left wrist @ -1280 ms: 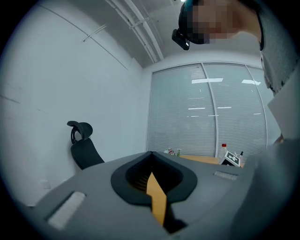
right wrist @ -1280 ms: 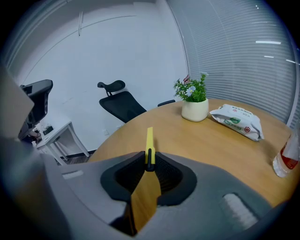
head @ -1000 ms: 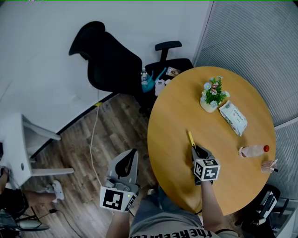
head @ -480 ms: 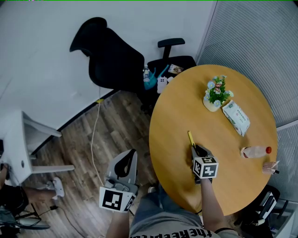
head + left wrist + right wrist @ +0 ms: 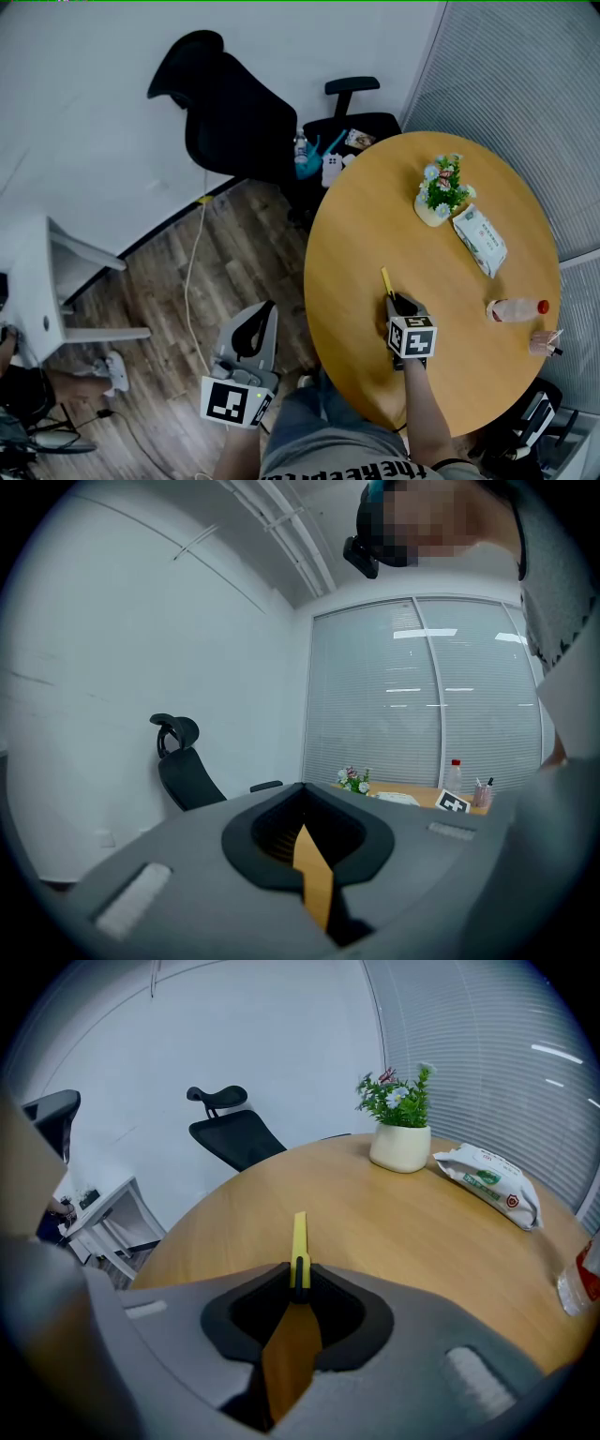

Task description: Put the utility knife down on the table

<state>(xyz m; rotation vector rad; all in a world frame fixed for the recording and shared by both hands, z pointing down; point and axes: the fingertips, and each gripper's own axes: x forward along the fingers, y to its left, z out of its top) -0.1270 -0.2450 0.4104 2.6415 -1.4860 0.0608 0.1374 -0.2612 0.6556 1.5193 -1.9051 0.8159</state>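
A slim yellow utility knife [image 5: 385, 280] sticks out forward from my right gripper [image 5: 399, 305], which is shut on its rear end over the round wooden table [image 5: 352, 225], near the table's left side. In the right gripper view the knife [image 5: 299, 1239] points away along the tabletop [image 5: 412, 1232], low over it; whether it touches the wood I cannot tell. The right gripper [image 5: 298, 1283] has its jaws closed tight on it. My left gripper [image 5: 262, 314] hangs off the table over the floor, shut with nothing in it. The left gripper view shows the same gripper [image 5: 302, 829] with its jaws together.
On the table's far right stand a potted plant [image 5: 440, 191], a white wipes pack [image 5: 480, 240], a lying bottle [image 5: 513, 308] and a cup of pens [image 5: 543, 341]. A black office chair [image 5: 234, 112] stands beyond the table. A white seat [image 5: 42, 291] is at the left.
The head view has drifted a little, so the table sits slightly further right. The right gripper still holds the knife at the same spot; the left gripper has not moved.
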